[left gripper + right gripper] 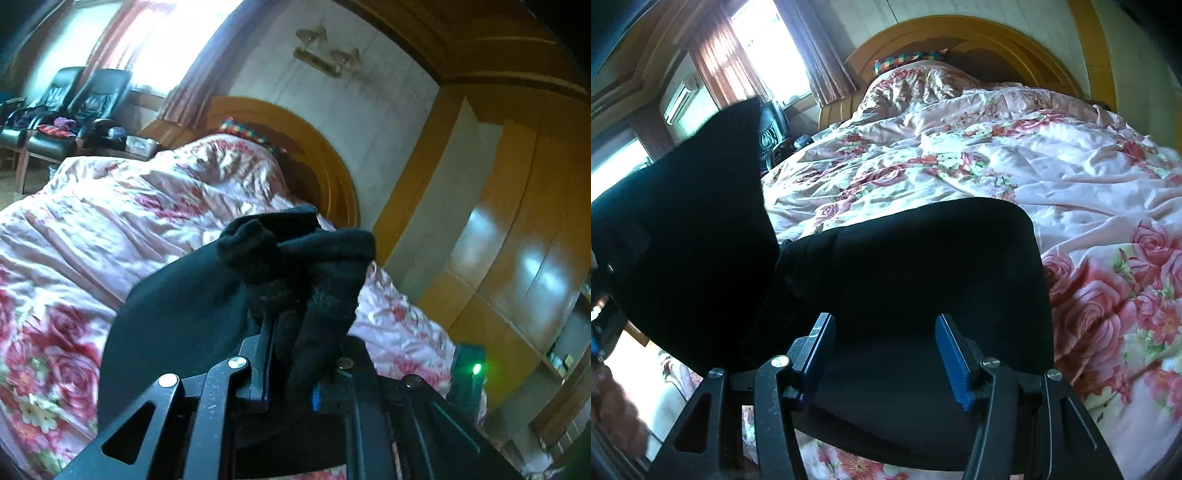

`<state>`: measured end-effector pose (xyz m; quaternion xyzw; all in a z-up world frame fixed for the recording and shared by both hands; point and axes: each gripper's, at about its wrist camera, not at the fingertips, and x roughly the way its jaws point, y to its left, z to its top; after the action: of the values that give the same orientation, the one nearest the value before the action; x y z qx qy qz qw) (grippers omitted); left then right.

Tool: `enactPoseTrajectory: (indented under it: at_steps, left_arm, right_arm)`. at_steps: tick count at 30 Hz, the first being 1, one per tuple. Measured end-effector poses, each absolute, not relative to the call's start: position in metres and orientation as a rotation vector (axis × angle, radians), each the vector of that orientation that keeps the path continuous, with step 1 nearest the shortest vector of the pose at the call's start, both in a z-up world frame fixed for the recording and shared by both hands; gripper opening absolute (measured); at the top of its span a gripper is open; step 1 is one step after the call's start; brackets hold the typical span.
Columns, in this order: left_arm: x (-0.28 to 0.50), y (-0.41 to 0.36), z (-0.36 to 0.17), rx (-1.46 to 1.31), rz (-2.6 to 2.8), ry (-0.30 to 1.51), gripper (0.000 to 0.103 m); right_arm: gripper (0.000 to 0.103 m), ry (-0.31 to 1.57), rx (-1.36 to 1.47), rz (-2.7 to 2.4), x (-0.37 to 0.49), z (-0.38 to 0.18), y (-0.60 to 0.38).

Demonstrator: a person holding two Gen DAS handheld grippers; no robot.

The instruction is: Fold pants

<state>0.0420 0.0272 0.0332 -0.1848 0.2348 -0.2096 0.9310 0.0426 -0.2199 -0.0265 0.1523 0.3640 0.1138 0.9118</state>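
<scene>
The black pants (908,266) lie partly folded on a pink floral quilt (1089,192). My left gripper (291,332) is shut on a bunched end of the pants (295,251) and holds it lifted above the bed; the cloth hides its fingertips. In the right wrist view that lifted part hangs as a black flap (694,229) at the left. My right gripper (884,354) is open, its blue pads (955,362) just above the flat folded part of the pants, holding nothing.
A wooden headboard (979,33) stands at the far end of the bed, with a checkered pillow (905,59) against it. Black armchairs (85,107) stand by a bright window. Wooden wardrobe doors (517,240) line the right side.
</scene>
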Motion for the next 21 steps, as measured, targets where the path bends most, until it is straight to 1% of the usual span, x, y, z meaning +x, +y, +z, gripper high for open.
enactPoseTrajectory:
  at_steps: [7,9,13,16,18,20,21]
  left_arm:
    - [0.043,-0.004,0.006,-0.284,-0.466,0.573,0.014]
    - [0.044,-0.014,-0.003,-0.238,-0.473,0.602,0.014]
    - [0.041,-0.028,-0.019,-0.150,-0.488,0.636,0.015]
    - [0.037,-0.037,-0.027,-0.079,-0.492,0.658,0.024]
    - [0.034,-0.040,-0.031,-0.065,-0.524,0.678,0.035]
    - [0.029,-0.041,-0.031,-0.070,-0.571,0.697,0.042]
    - [0.027,-0.041,-0.029,-0.073,-0.585,0.695,0.042]
  right_arm:
    - [0.060,0.741,0.530,0.294,0.045,-0.030,-0.242]
    - [0.063,0.733,0.577,0.311,0.045,-0.030,-0.247]
    - [0.067,0.716,0.655,0.342,0.045,-0.032,-0.252]
    - [0.071,0.702,0.701,0.366,0.045,-0.031,-0.256]
    - [0.074,0.695,0.725,0.380,0.044,-0.031,-0.259]
    - [0.075,0.685,0.750,0.394,0.044,-0.031,-0.261]
    - [0.076,0.685,0.759,0.400,0.044,-0.031,-0.263]
